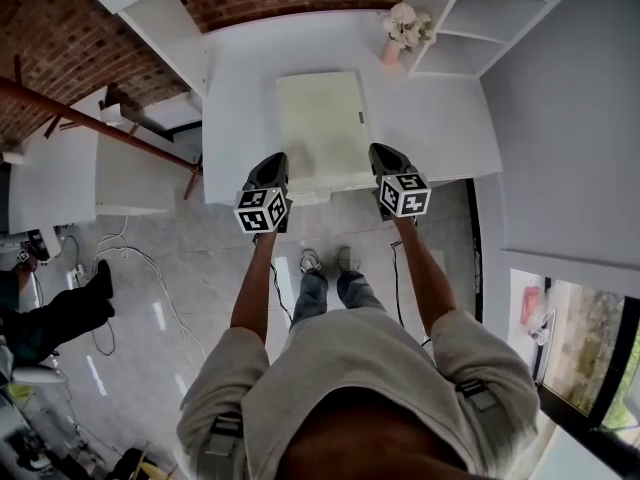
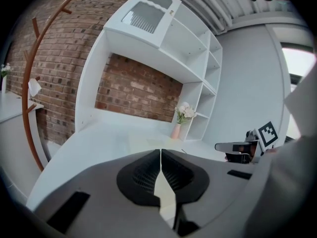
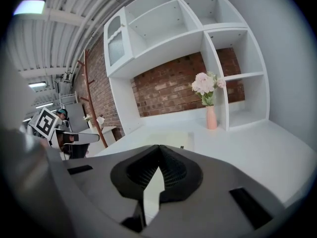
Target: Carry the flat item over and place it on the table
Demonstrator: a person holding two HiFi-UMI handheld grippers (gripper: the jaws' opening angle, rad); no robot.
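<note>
Cream panel (image 1: 322,128), whole overhead, sliver elsewhere

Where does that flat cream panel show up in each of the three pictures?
Head view: cream panel at centre, over the white table.
Left gripper view: bottom centre, a pale strip pinched between the shut jaws.
Right gripper view: bottom centre, likewise pinched.
Shared landmark: the pink vase of flowers, beyond the panel.

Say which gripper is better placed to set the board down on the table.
Neither alone, by my reading. The left gripper and right gripper are each shut on a near corner of the board, level with each other, over the table. Lower with both together.
</note>
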